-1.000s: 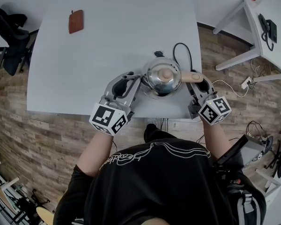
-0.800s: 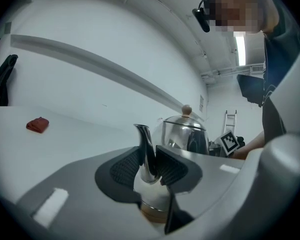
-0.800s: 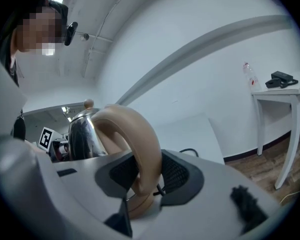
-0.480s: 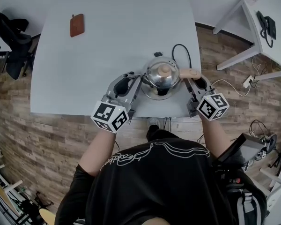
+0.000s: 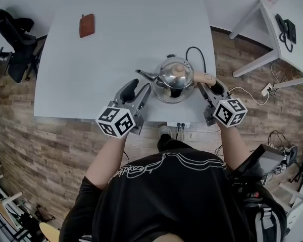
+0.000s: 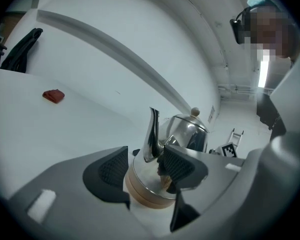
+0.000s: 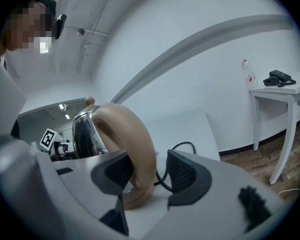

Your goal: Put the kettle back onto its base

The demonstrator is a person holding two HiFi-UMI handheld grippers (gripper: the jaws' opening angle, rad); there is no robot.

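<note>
Centre frame, near table (image 5: 116, 44) edge: kettle (image 5: 175, 79) appears seated on base (image 6: 150, 196). Your left gripper (image 5: 139, 87), jaws just opening, empty, just short of spout. Right gripper (image 5: 211, 86), jaws just opening, loose around tan handle (image 7: 135, 149). Draw both straight back; avoid snagging handle.

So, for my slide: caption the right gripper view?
Right gripper, fingers just opened, straddling the tan handle of the kettle.
</note>
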